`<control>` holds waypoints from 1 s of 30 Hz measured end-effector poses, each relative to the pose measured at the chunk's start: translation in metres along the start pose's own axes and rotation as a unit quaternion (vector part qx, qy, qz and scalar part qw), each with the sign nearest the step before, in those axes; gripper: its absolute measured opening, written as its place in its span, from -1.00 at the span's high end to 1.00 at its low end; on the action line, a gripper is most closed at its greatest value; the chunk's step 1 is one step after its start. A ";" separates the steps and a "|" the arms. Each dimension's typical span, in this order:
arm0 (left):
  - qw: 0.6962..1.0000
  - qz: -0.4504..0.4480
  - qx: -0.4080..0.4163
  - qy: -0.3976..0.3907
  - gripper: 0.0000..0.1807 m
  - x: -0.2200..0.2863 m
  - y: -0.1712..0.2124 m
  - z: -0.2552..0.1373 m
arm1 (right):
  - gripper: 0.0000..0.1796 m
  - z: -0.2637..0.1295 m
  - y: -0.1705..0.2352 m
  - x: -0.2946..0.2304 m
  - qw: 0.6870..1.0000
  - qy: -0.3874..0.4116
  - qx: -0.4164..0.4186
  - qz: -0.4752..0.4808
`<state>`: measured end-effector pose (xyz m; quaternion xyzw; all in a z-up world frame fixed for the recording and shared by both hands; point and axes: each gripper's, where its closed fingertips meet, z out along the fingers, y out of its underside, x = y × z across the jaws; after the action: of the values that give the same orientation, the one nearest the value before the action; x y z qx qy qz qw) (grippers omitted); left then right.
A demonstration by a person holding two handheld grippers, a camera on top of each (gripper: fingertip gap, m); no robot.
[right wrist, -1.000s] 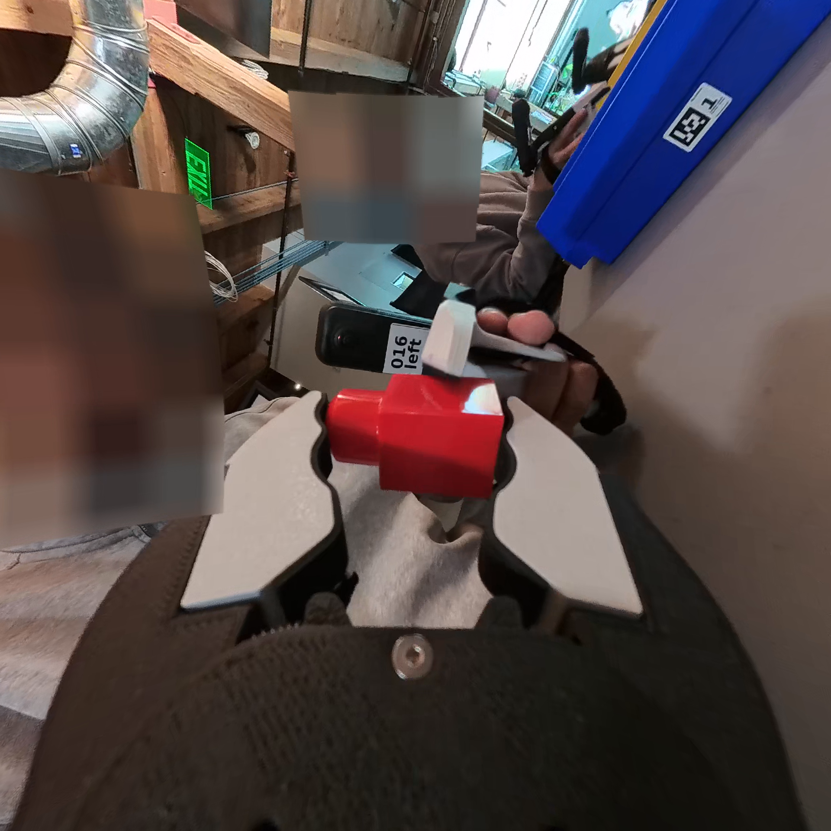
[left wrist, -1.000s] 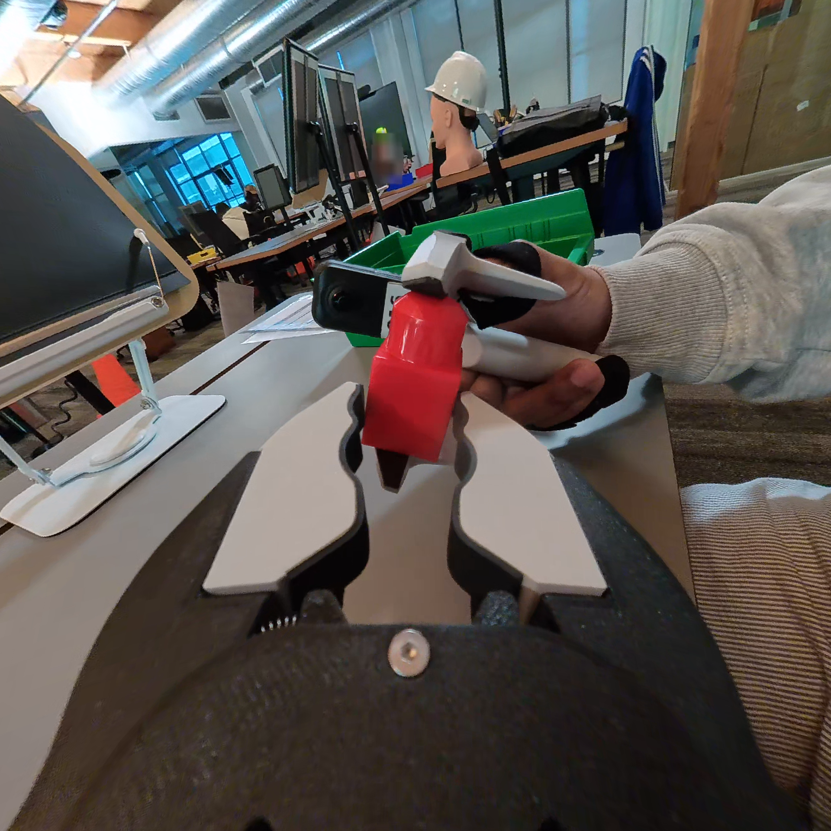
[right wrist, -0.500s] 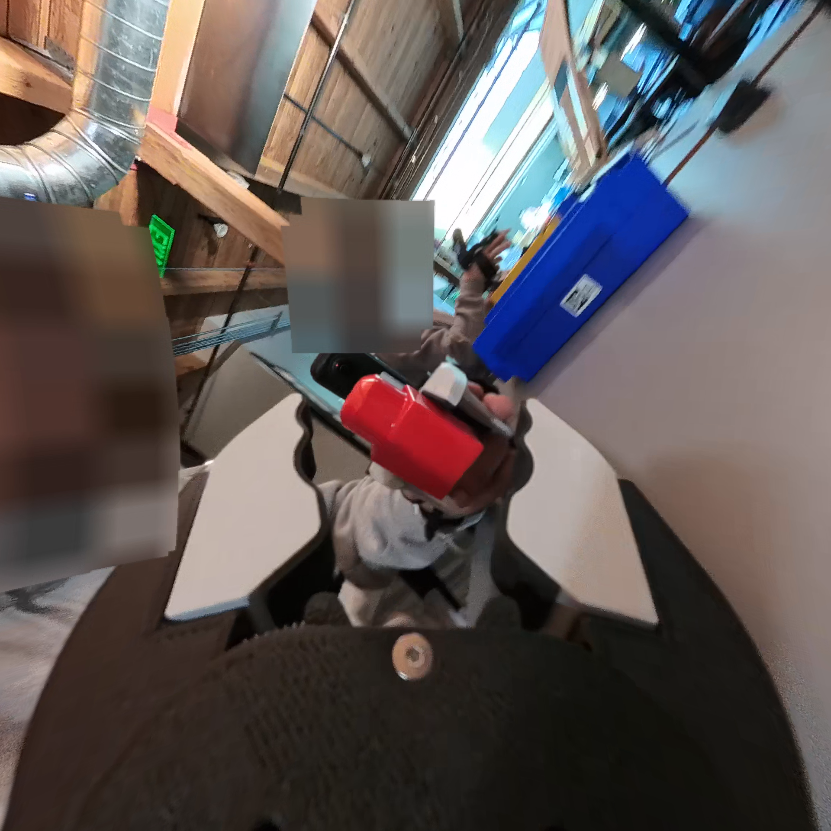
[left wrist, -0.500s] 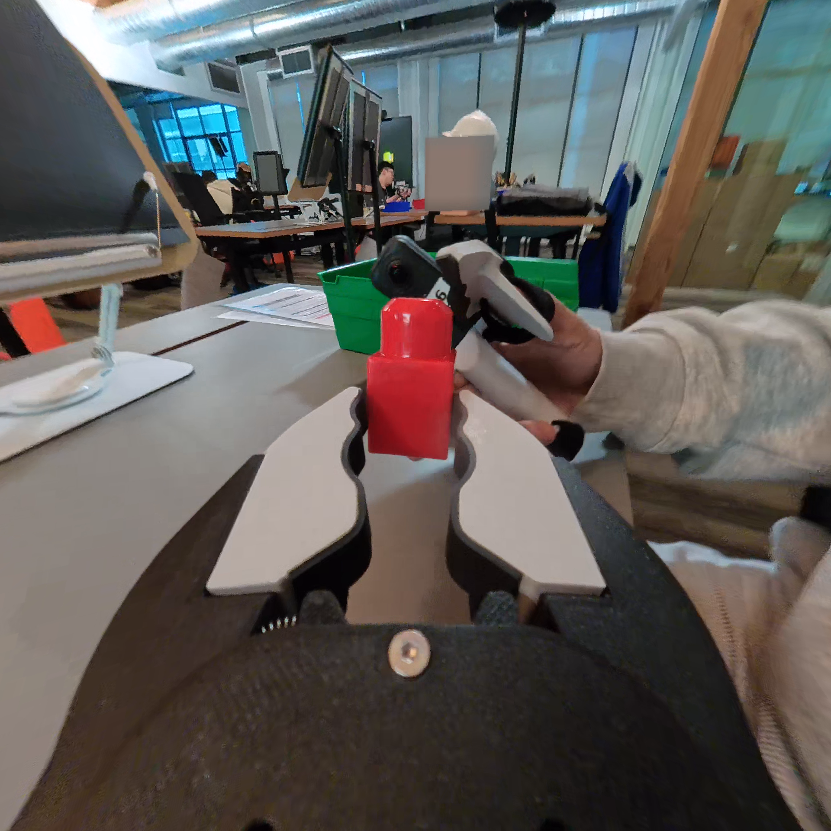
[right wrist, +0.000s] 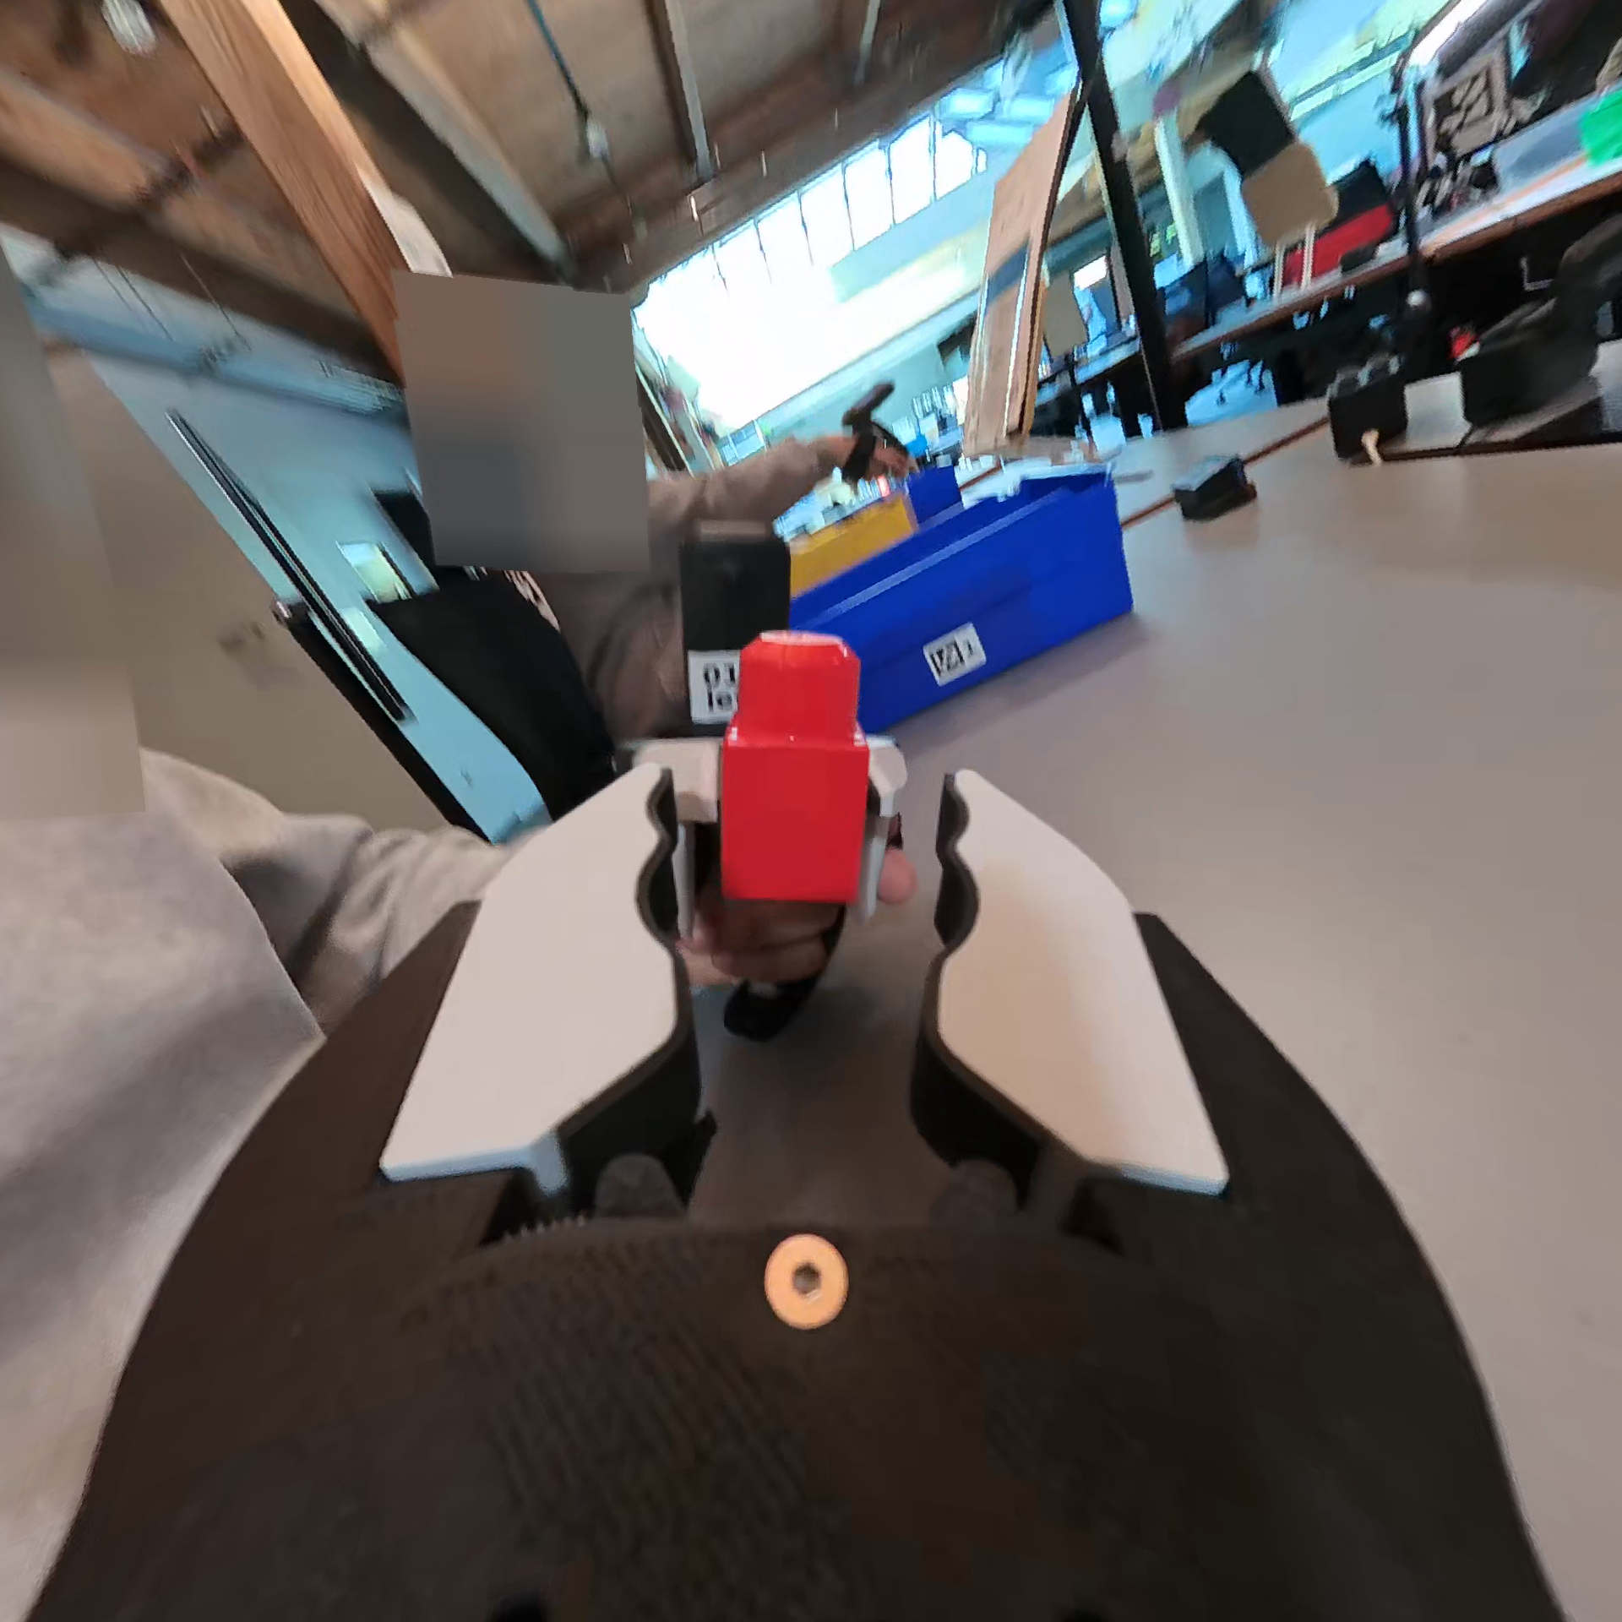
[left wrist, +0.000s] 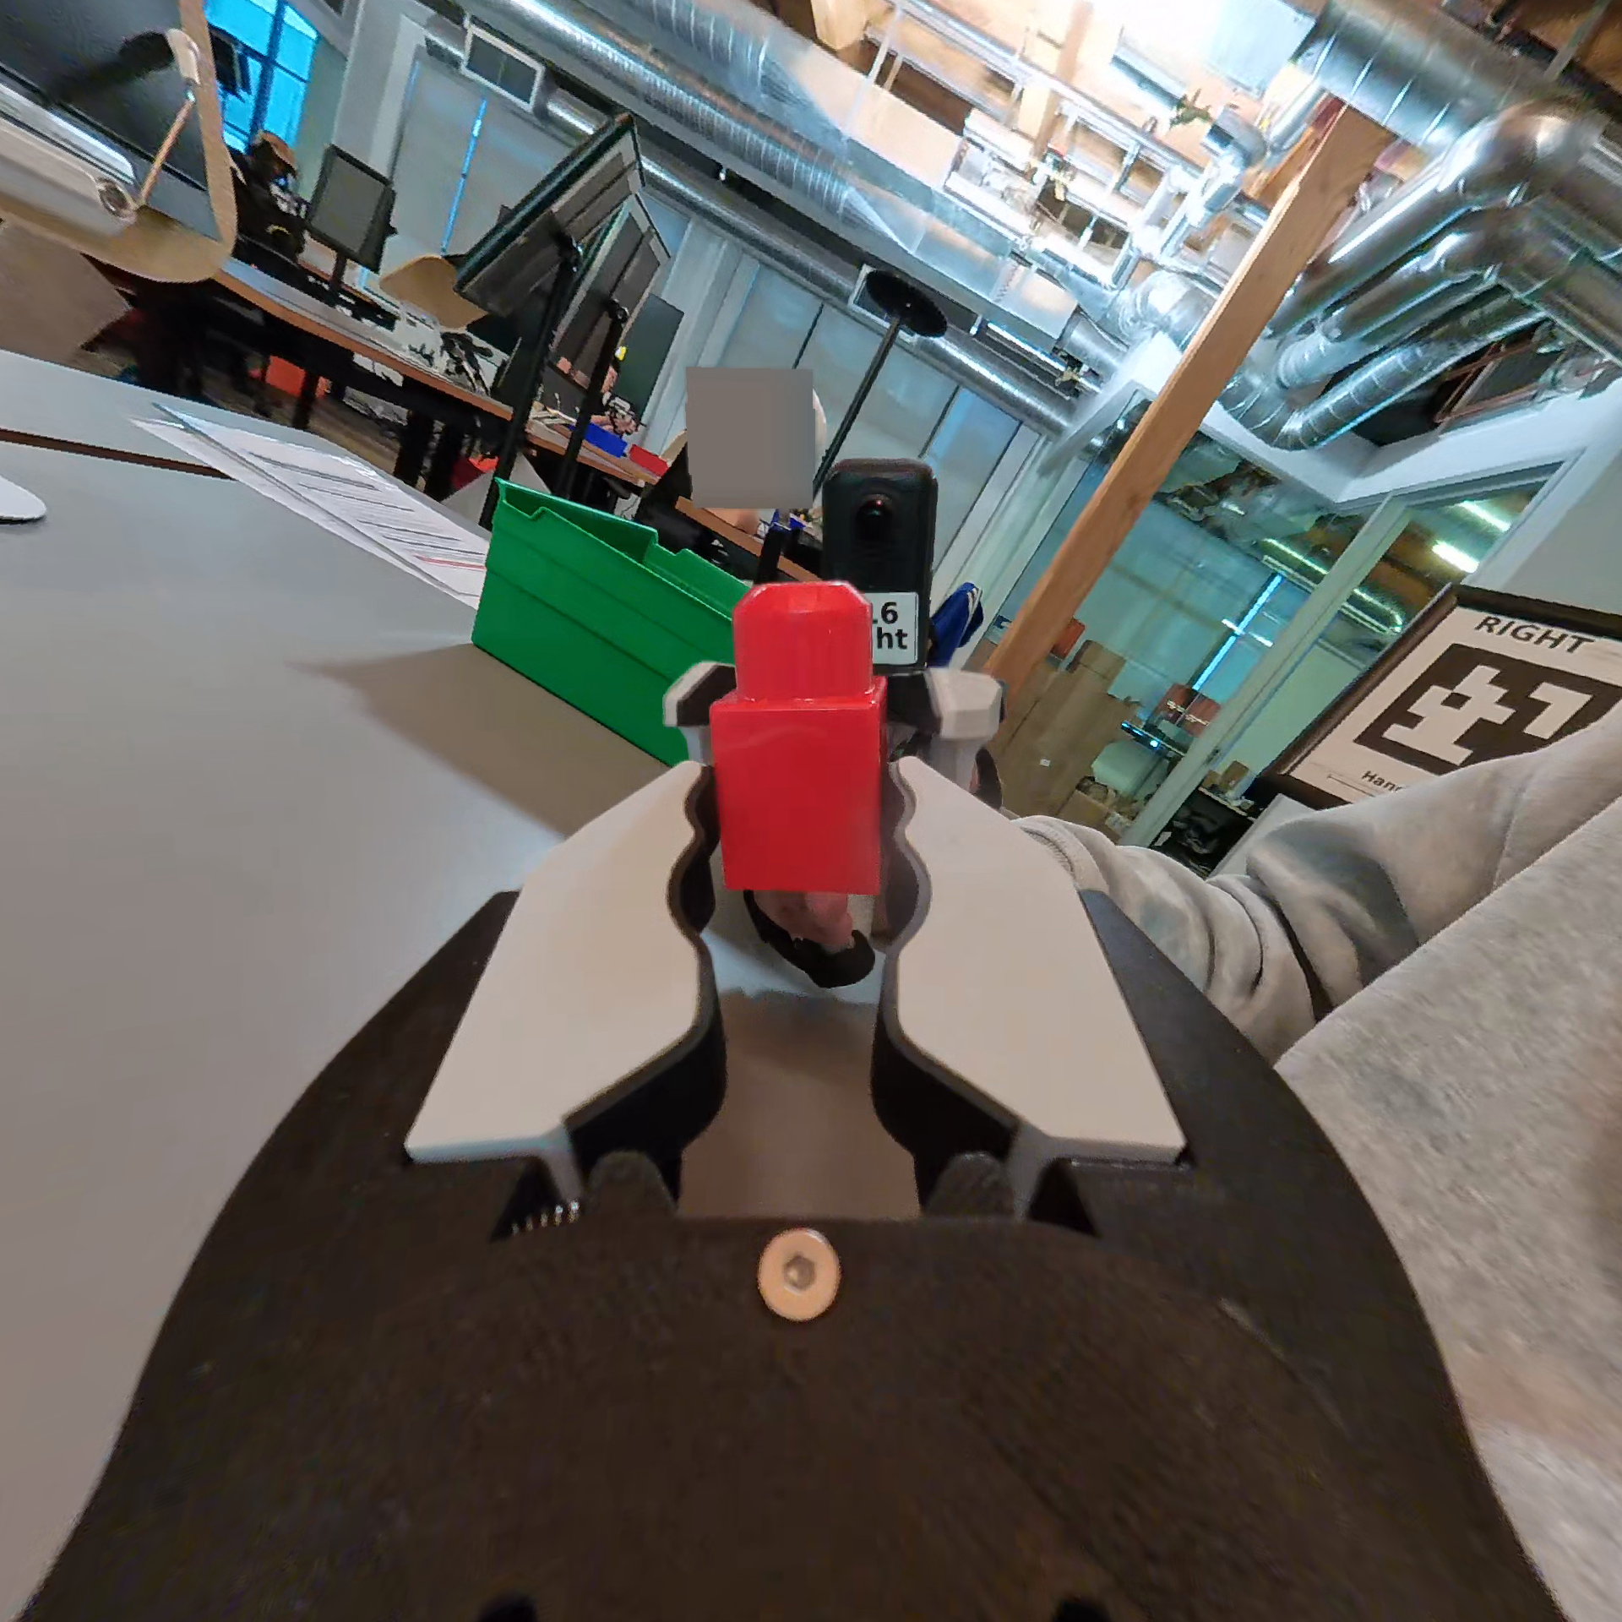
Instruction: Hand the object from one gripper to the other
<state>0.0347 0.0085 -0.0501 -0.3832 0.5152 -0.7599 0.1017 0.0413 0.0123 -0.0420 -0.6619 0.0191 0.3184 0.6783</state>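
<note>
A red block with a round stub on top stands upright between the fingertips of my left gripper, which is shut on its square body. My right gripper is open, and its fingertips stand clear of the block on both sides. The two grippers face each other above the grey table. In the right wrist view the left gripper's grey fingers clamp the block. In the left wrist view the right gripper's black camera shows just behind the block.
A green bin and a printed sheet lie on the table beyond the left gripper. A blue bin sits beyond the right gripper. A marker board and a wooden post stand at right. My grey sleeves fill the near sides. Only a small space, under 4 cm, lies between the two pairs of fingers.
One second ago both grippers closed around the block. The right gripper has opened and drawn back. Both grippers have turned upright and the block stays in the left one.
</note>
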 end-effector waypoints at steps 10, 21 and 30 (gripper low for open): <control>1.000 -0.020 -0.009 0.010 0.61 0.001 0.005 0.002 | 0.54 0.004 0.008 -0.005 1.000 -0.005 -0.026 -0.006; 1.000 -0.015 -0.012 0.005 0.61 0.001 0.008 0.004 | 0.62 0.002 0.006 -0.001 1.000 0.012 -0.026 -0.006; 1.000 -0.029 0.009 -0.006 0.37 -0.004 0.003 0.002 | 0.62 -0.005 0.001 0.009 0.999 0.031 -0.014 0.015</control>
<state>0.0382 0.0077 -0.0539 -0.4011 0.4965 -0.7650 0.0861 0.0497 0.0114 -0.0470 -0.6807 0.0454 0.3077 0.6633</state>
